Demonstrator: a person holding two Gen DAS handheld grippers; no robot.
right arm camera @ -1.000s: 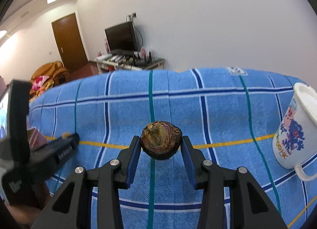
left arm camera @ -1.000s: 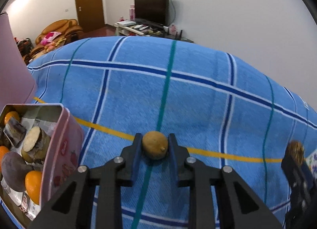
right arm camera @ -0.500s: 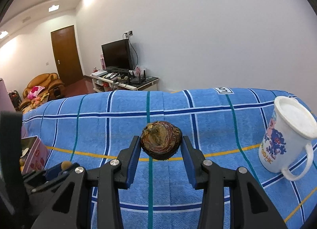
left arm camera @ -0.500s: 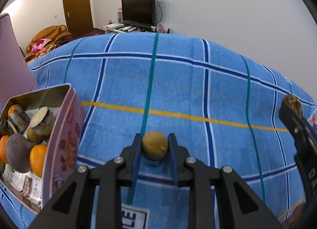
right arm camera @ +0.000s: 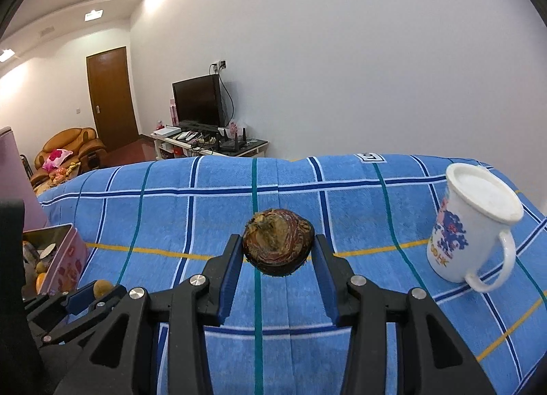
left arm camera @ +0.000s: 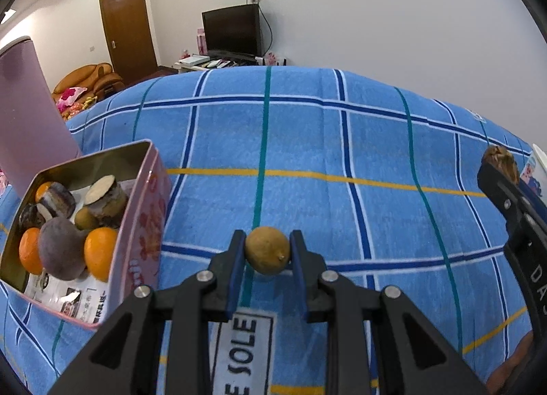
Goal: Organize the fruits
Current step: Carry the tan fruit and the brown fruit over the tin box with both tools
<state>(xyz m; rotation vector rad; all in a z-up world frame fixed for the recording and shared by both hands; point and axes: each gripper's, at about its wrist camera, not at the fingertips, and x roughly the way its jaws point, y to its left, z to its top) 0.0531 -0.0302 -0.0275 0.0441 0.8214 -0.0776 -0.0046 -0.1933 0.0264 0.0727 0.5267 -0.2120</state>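
Nearest in the left wrist view, the left tongs (left arm camera: 267,251) are pinching a small yellow-brown fruit (left arm camera: 267,250) between their blue pads, the fruit lifted clear of the blue plaid cloth (left arm camera: 307,142) that covers the tabletop. A white label with dark letters (left arm camera: 244,350) lies on the cloth right under those tongs at 6 o'clock. At 9 o'clock from the fruit stands the pink tin box (left arm camera: 136,237), open, with oranges (left arm camera: 101,253), a dull purple fruit (left arm camera: 59,248) and cut chunks with pale faces (left arm camera: 104,195) piled inside over printed paper. Its raised pink lid (left arm camera: 30,114) stands behind it at 10 o'clock. At 3 o'clock the right tongs come in from the frame edge.

In the right wrist view, the right tongs (right arm camera: 277,253) are pinching a dark brown round fruit (right arm camera: 277,245) with a rough fibrous top, also held above the cloth. At 3 o'clock from it a white mug with a blue and red print (right arm camera: 468,224) stands on the cloth, apart from the tongs. At 8 o'clock the left tongs and their fruit show low in the frame, with the tin box just beyond at 9 o'clock.

Farther off, past the cloth's edge, a dark television (right arm camera: 196,102) sits on a low stand at 11 o'clock, a brown door (right arm camera: 111,99) left of it, and an orange-brown sofa (right arm camera: 70,147) at 10 o'clock.
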